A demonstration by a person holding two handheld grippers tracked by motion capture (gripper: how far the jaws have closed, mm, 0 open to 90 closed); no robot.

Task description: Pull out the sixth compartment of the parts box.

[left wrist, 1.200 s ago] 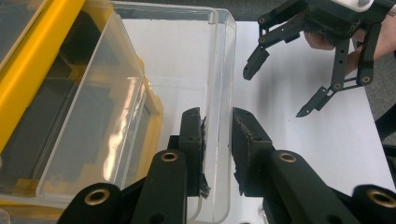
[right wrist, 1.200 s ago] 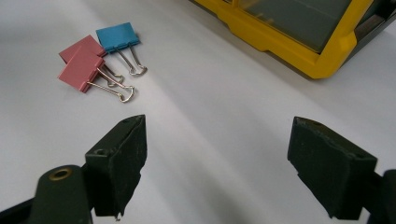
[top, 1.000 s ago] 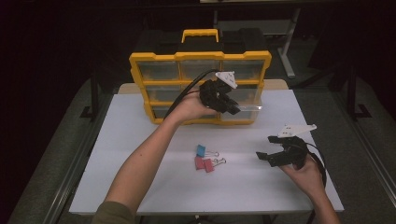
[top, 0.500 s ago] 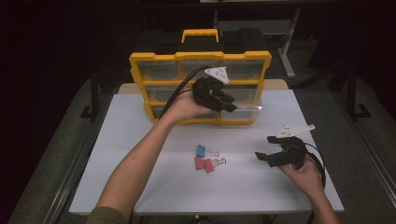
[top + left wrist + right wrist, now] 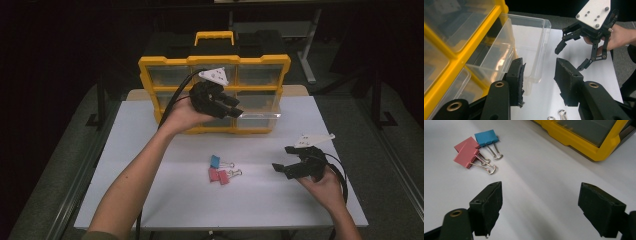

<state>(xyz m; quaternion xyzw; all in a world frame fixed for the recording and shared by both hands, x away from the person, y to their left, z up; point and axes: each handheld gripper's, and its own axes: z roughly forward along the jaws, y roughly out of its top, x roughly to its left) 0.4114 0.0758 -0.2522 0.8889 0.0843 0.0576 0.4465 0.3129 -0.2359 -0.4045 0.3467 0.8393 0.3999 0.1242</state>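
Left gripper (image 5: 235, 107) up in front of yellow organizer (image 5: 215, 65), beside the pulled-out clear drawer (image 5: 257, 119); jaws have just been opening, now partly apart, nothing between them; right gripper (image 5: 285, 160) low over white table (image 5: 150, 135) at right, jaws wide, empty; blue binder clip (image 5: 216, 161) and two pink binder clips (image 5: 218, 175) lie together mid-table, untouched.

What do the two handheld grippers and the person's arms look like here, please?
Both the left gripper and the right gripper are black linkage frames with two flat, rough-edged pads, brass-coloured pivot pins, and a pale three-cornered plate with screws on top. A black cable trails from each. The forearms are bare.
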